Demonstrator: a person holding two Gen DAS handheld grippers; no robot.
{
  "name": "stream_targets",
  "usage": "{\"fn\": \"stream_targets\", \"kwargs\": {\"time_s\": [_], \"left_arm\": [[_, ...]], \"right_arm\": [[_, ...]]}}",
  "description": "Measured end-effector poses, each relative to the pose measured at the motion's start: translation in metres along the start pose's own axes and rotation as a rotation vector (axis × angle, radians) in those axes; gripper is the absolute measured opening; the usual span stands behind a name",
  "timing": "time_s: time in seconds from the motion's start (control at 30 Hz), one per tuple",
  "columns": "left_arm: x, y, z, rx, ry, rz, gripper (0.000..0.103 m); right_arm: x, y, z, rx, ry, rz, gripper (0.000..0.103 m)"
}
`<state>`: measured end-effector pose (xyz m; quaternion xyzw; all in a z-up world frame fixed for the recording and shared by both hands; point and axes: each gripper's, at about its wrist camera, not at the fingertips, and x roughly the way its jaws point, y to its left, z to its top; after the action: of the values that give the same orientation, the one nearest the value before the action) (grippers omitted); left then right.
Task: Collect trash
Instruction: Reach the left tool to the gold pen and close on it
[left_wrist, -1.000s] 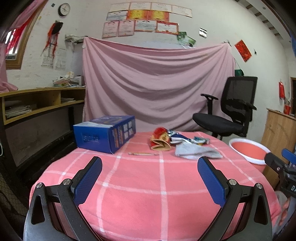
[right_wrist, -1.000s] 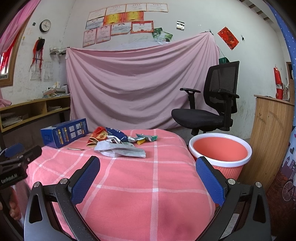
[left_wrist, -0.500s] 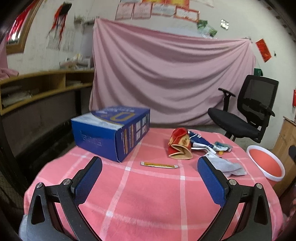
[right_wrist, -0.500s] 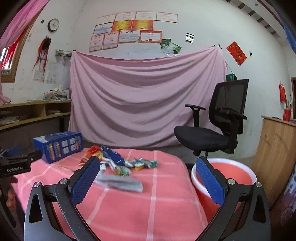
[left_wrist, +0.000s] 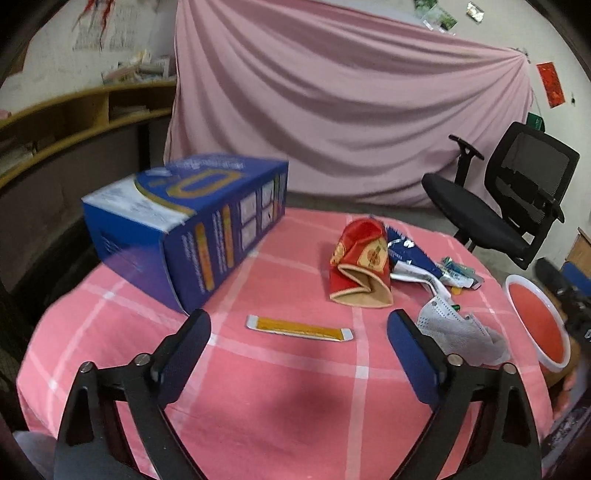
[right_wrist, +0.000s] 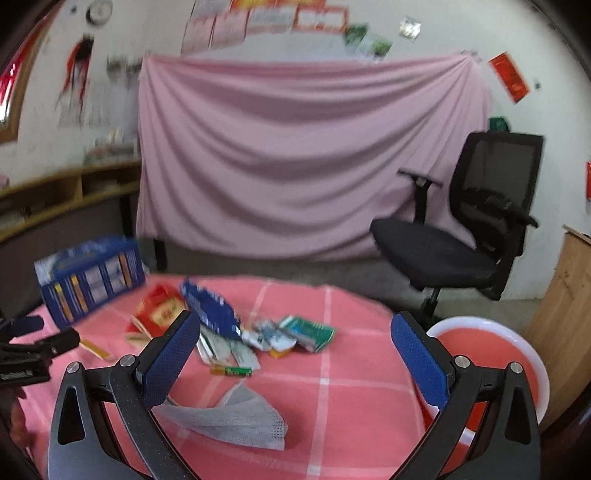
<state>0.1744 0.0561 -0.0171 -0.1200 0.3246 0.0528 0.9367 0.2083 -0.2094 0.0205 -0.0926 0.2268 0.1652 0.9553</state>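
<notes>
Above a desk (left_wrist: 258, 387) draped in pink checked cloth, the left hand-held gripper (left_wrist: 299, 328), jaws closing on nothing, frames a flat yellow sachet (left_wrist: 298, 328), while the right hand-held gripper (right_wrist: 295, 332) gapes empty over a grey face mask (right_wrist: 229, 417), wrappers (right_wrist: 273, 338) lying beyond it.

Office, swivel chair (right_wrist: 469, 236), wall certificates (right_wrist: 266, 22)

Pink sheet (right_wrist: 295, 184) draped on white wall (right_wrist: 535, 55), black office chair (right_wrist: 472, 229), wooden shelves (left_wrist: 74, 122) at left
</notes>
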Motion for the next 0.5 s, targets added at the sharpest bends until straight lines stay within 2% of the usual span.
{"fn": "stream_targets", "kwargs": {"time_s": [0.03, 0.1, 0.2, 0.43, 0.5], "left_arm": [[0.004, -0.001, 0.0, -0.004, 0.019, 0.001, 0.087], [0.013, -0.004, 0.0, -0.006, 0.058, 0.014, 0.075], [0.027, -0.009, 0.002, -0.012, 0.109, 0.034, 0.067], [0.041, -0.01, 0.012, -0.06, 0.164, 0.066, 0.065], [0.044, -0.011, 0.01, -0.053, 0.176, 0.091, 0.056]], "right_arm": [[0.006, 0.0, -0.001, -0.001, 0.024, 0.01, 0.103], [0.019, 0.002, -0.004, -0.005, 0.077, 0.032, 0.103], [0.036, 0.006, -0.009, -0.022, 0.159, 0.075, 0.098], [0.072, 0.018, -0.015, -0.05, 0.314, 0.179, 0.076], [0.078, 0.021, -0.018, -0.054, 0.341, 0.201, 0.075]]}}
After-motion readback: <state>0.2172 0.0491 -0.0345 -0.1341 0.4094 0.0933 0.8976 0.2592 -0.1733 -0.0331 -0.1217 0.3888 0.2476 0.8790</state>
